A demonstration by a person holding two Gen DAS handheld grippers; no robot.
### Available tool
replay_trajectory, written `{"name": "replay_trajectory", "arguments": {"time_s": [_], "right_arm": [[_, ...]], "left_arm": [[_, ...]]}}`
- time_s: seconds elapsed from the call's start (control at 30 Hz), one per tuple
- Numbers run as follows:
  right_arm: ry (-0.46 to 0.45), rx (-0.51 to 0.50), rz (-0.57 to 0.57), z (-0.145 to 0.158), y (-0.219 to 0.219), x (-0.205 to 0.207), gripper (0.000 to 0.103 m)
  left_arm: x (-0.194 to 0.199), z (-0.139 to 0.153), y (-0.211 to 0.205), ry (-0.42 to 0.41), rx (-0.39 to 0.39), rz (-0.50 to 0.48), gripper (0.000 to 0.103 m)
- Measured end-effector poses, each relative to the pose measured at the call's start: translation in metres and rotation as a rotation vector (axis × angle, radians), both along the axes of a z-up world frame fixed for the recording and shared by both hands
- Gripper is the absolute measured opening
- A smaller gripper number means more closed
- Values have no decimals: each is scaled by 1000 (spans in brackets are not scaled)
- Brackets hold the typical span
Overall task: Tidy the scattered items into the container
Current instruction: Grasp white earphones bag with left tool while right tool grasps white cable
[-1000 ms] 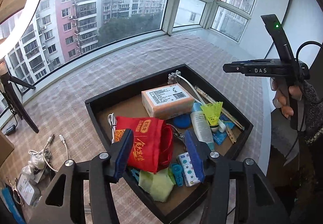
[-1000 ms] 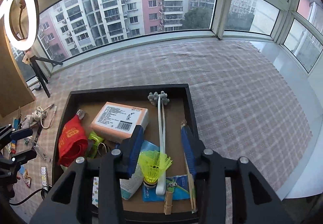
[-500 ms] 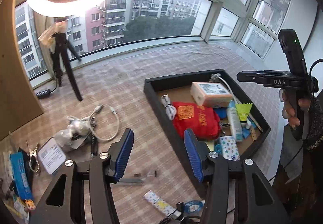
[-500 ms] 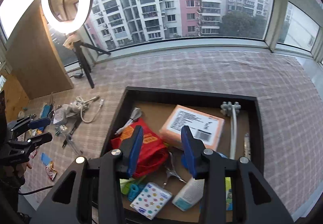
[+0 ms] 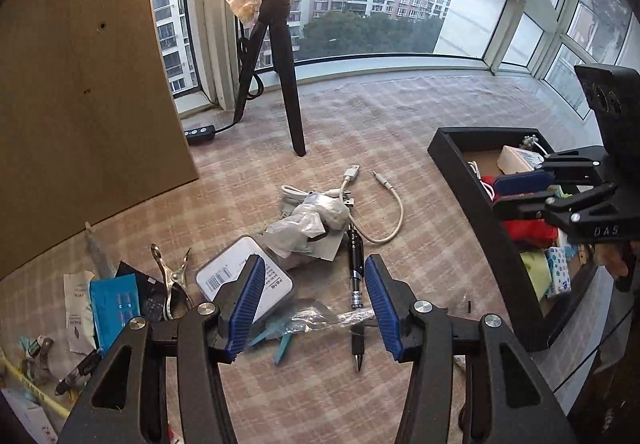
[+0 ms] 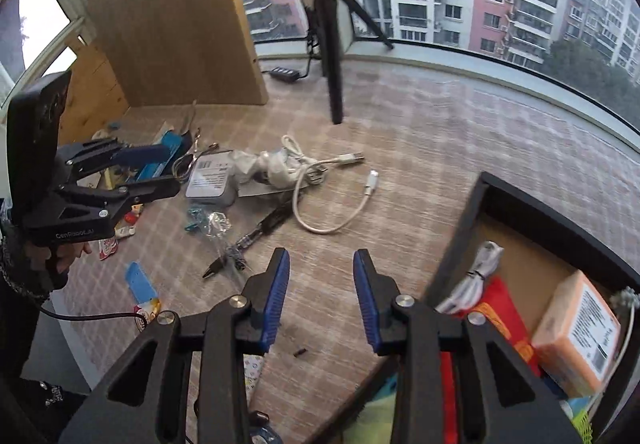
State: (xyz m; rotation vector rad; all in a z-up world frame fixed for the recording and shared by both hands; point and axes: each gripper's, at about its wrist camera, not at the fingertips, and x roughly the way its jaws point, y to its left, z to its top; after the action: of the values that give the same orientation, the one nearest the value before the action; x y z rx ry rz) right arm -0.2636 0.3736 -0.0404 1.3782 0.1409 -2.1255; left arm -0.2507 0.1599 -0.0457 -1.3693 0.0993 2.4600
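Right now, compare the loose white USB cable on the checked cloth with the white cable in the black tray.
The loose white USB cable sprawls in an open loop on the checked cloth; the white cable in the black tray is coiled and tied. One remains outside the black tray, one is already stowed. Both are white.

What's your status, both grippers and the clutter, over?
Left gripper open, empty, over black pen. Right gripper open, empty, jaws just closing some, beside black tray. White cable, grey card not yet in tray.
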Motion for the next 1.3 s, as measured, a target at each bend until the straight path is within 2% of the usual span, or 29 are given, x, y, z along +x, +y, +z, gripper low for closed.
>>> {"name": "replay_trajectory", "arguments": {"time_s": [0.13,0.33,0.63,0.7,0.77,0.83,0.97,1.0,1.3], "right_arm": [[-29,52,81,-27,-38,-13,31],[-58,131,148,-61,-68,-35,25],[-56,176,190,-82,-83,-49,24],[-57,174,192,-82,-84,-50,21],[-53,184,188,-83,-83,-50,10],[-60,179,182,-83,-81,-51,7],[-78,154,159,-82,-75,-53,6],[-81,148,151,-82,-73,-53,6],[-81,77,104,-67,-52,-46,5]], "left_arm": [[-15,-14,1,-21,-31,-23,43],[-33,-30,6,-46,-53,-73,44],[-49,-47,19,-69,-82,-158,44],[-54,-53,23,-87,-88,-174,44],[-57,-58,25,-101,-89,-186,43],[-58,-61,23,-110,-74,-181,25],[-57,-60,20,-100,-48,-169,9],[-56,-60,20,-94,-54,-169,0],[-40,-47,18,-36,-26,-189,0]]}}
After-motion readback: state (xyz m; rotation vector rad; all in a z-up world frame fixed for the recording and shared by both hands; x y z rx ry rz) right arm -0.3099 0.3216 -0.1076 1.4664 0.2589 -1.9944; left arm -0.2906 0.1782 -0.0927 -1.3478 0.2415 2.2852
